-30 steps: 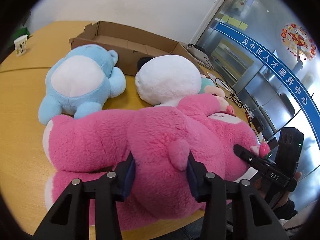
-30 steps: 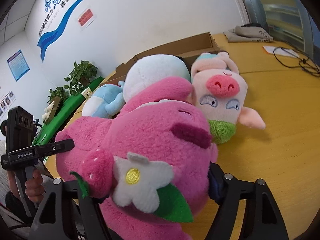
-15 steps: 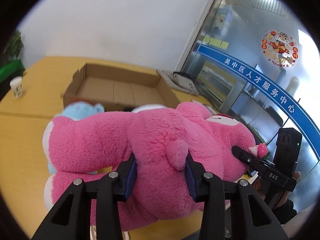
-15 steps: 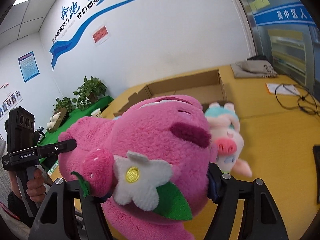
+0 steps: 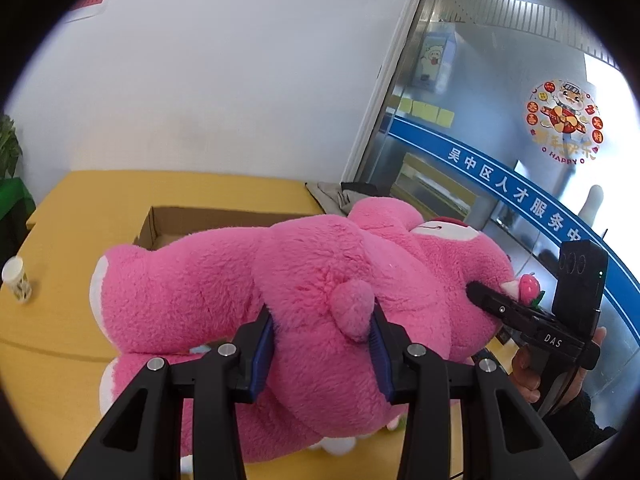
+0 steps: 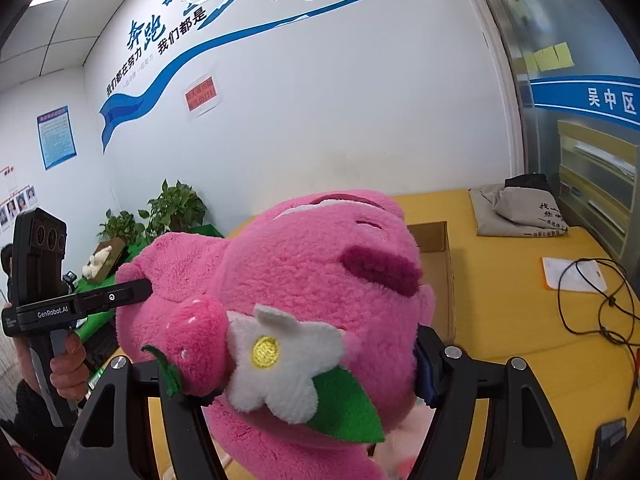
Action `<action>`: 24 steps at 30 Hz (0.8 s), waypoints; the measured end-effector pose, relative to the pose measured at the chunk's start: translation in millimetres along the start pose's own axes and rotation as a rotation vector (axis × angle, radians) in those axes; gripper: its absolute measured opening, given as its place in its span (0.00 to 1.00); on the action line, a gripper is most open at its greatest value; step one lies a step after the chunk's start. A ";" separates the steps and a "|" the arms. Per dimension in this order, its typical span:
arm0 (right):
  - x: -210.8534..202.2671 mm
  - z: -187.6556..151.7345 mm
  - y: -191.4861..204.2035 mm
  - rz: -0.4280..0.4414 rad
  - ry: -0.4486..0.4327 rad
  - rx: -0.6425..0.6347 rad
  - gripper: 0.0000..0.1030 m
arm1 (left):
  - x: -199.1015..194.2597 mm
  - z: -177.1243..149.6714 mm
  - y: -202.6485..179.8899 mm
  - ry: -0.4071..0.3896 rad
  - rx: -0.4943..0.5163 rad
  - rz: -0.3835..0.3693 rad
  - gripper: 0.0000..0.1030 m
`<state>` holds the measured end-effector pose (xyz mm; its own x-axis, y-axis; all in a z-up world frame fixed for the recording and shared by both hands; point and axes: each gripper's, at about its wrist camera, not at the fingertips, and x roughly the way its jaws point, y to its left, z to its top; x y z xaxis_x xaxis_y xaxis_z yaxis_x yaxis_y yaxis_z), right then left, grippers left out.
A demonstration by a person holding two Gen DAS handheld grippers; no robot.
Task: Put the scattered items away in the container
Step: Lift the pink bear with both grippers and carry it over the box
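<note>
While both grippers clamp the pink bear [image 5: 320,292], it hangs clear of the table [image 5: 60,368], lying across the near edge of the box [image 5: 160,224]. Nearest in the left wrist view, the left gripper [image 5: 322,352] is clenched on the bear's rump, its blue pads sunk into the plush on either side of the small tail. In the right wrist view the right gripper [image 6: 316,364] grasps the bear's head just behind the strawberry and flower trim; only its right pad shows, pressed into the plush.

Judging by this, the task is at an early or middle stage: the bear is lifted but not yet in the box, so it has still to be carried over the box and let go. What shows of the box floor looks bare.

Much is hidden. The bear fills both views and covers most of the box and the table below it. Scraps of pale plush peek out under the bear, too little to say what they are. Left of the box a paper cup [image 5: 16,284] stands on the table; beyond the box a grey bag [image 6: 520,212] lies by the glass wall.
</note>
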<state>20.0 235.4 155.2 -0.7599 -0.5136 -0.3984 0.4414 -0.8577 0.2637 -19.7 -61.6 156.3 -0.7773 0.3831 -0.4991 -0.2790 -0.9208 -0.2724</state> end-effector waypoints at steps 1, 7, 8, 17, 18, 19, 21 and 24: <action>8.1 7.6 -3.3 0.003 -0.002 0.006 0.74 | 5.7 8.2 1.2 -0.002 0.013 0.005 0.39; 62.8 56.6 -27.4 0.014 -0.021 0.041 0.74 | 56.5 67.6 26.9 -0.002 0.028 0.011 0.39; 72.7 64.6 -32.1 0.014 -0.021 0.045 0.74 | 68.1 77.6 35.0 0.002 0.032 0.016 0.39; 190.8 124.7 -90.2 0.012 0.037 0.116 0.73 | 180.7 132.5 117.0 0.084 -0.010 -0.003 0.38; 204.5 126.4 -96.7 0.003 0.047 0.119 0.72 | 194.5 132.3 124.2 0.102 -0.020 -0.006 0.38; 217.5 126.5 -102.4 -0.008 0.055 0.120 0.72 | 210.0 131.0 132.5 0.120 -0.025 -0.010 0.38; 240.4 122.7 -115.5 -0.028 0.074 0.131 0.72 | 237.1 124.5 146.4 0.146 -0.042 -0.020 0.38; 277.6 105.6 -141.6 -0.054 0.127 0.184 0.72 | 283.6 106.4 168.9 0.210 -0.099 -0.027 0.37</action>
<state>-303.9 216.9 100.0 -0.7090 -0.4760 -0.5202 0.2988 -0.8711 0.3898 -347.2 -116.2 56.3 -0.6332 0.4234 -0.6479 -0.2332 -0.9026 -0.3619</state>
